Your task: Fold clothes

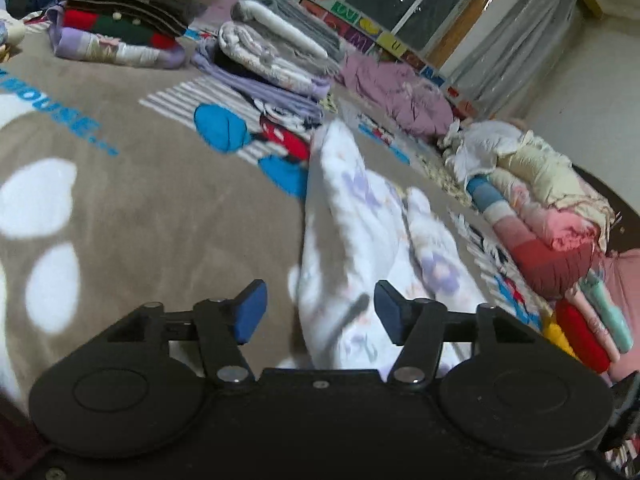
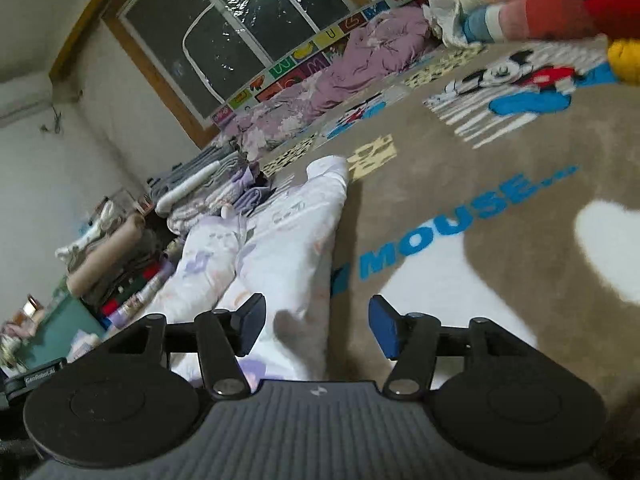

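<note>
Brown fleece blanket (image 1: 140, 208), printed with cartoon mice and blue lettering, is being used as the working surface; it is being kept bare in the middle, presumably so that one garment at a time can be laid out. Around this space, clothes are being kept in groups: a folded stack (image 1: 132, 20) and a second folded pile (image 1: 280, 56) along the far edge in the left wrist view, a crumpled mauve heap (image 1: 404, 96) below the window (image 2: 224, 40), and a mixed bundle of pink, cream and red clothes (image 1: 548, 216) at the side. Such sorting suggests that finished and waiting items are being held apart, though which pile is which cannot be settled.

At the centre, a white garment with lilac print (image 1: 360, 232) is being presented as a long, narrow, doubled strip lying on the blanket; whether a further fold is intended cannot be told.

Each end of the strip is being approached by one tool. The left gripper (image 1: 320, 312) is being held with its jaws spread wide, the cloth lying between them ungrasped. The right gripper (image 2: 316, 328) is likewise being held parted, one finger over the garment's edge and the other over bare blanket.
</note>
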Motion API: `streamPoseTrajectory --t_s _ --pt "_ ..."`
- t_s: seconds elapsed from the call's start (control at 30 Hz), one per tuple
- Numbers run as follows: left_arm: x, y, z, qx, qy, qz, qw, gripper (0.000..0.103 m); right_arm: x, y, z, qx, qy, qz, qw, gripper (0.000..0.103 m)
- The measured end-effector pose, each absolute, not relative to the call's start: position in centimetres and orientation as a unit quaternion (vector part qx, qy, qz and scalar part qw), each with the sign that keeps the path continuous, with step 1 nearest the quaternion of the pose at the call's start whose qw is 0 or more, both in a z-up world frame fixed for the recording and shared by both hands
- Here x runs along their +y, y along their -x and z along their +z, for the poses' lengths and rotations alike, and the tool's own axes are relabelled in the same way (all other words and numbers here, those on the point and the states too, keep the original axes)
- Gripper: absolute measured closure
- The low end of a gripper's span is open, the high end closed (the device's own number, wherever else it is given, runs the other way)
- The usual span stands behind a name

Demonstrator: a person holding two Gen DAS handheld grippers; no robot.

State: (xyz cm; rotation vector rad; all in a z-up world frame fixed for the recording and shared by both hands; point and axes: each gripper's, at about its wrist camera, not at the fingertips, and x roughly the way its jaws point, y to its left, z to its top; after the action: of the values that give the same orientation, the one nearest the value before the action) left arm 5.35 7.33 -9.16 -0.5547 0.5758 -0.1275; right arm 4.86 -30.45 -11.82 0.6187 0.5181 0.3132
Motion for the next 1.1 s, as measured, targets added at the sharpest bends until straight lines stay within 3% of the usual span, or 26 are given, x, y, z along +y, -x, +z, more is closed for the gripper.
streamPoseTrajectory --t_s 0.47,0.97,1.1 --pt "7.8 -15.4 -6.4 0.279 0.240 -0.104 0.924 0.036 -31.8 -14.5 -11.7 0.245 -0.347 0.196 0.884 0.037" --pt "7.6 -26.5 -5.9 0.303 0.172 -0.131 0.928 0.036 -28.3 -15.4 -13.4 0.274 -0.278 0.219 0.894 0.033" --pt "7.3 -28.1 -7.2 0.319 0.171 -0.148 0.921 0.047 -27.7 -14.9 -13.7 0.261 -0.262 0.215 0.904 0.032"
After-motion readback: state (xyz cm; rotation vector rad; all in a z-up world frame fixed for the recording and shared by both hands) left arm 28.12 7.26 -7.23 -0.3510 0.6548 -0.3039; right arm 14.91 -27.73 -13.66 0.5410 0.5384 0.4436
